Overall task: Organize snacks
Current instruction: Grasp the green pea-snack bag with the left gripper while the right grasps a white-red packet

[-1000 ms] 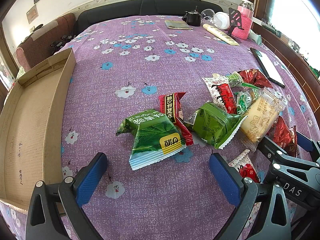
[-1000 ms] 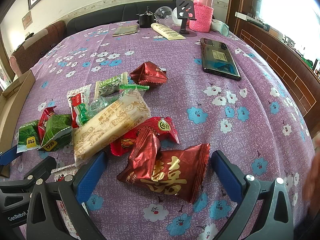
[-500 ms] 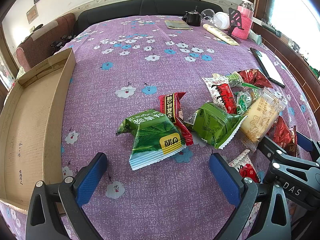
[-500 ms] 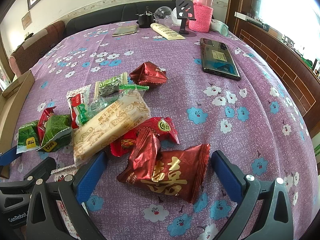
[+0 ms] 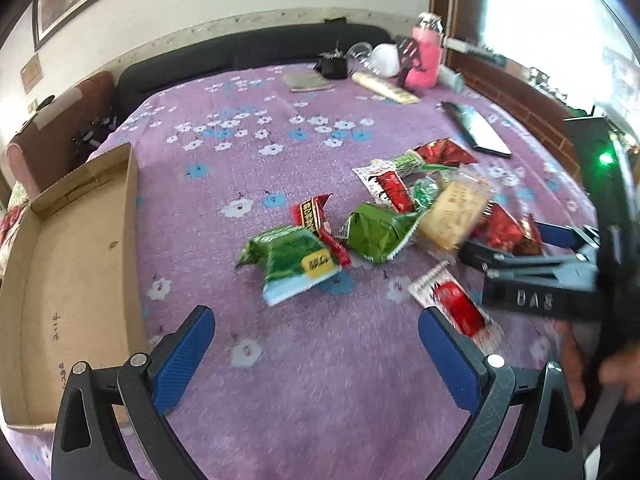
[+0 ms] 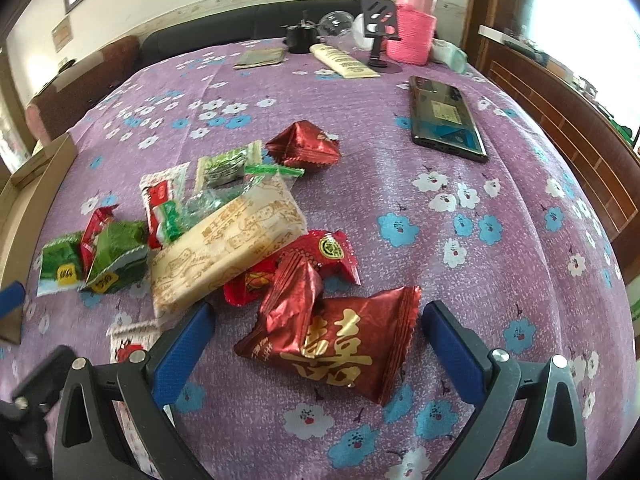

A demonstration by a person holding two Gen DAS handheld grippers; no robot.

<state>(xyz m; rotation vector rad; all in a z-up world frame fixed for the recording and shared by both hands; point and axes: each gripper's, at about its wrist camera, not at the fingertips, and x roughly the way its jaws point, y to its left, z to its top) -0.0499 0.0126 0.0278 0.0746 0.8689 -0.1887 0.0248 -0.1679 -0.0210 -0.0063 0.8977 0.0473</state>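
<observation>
Several snack packets lie in a loose pile on the purple flowered tablecloth. My left gripper (image 5: 316,336) is open and empty, short of a green packet (image 5: 294,260). A second green packet (image 5: 376,232) and a narrow red one (image 5: 318,218) lie just past it. My right gripper (image 6: 318,340) is open, its jaws either side of a dark red packet with gold characters (image 6: 340,340), not closed on it. A long beige biscuit pack (image 6: 226,248) lies to its left. An empty cardboard tray (image 5: 60,272) sits at the left table edge.
A black phone (image 6: 444,116) lies to the right of the pile. At the far end stand a pink bottle (image 6: 414,24), a phone stand (image 6: 378,32), a tube (image 6: 344,60) and a dark pouch (image 6: 260,58). A dark sofa runs behind the table.
The left gripper has pulled back and up from the green packet, blurring its view. The right gripper has barely moved; the dark red packet still lies between its jaws.
</observation>
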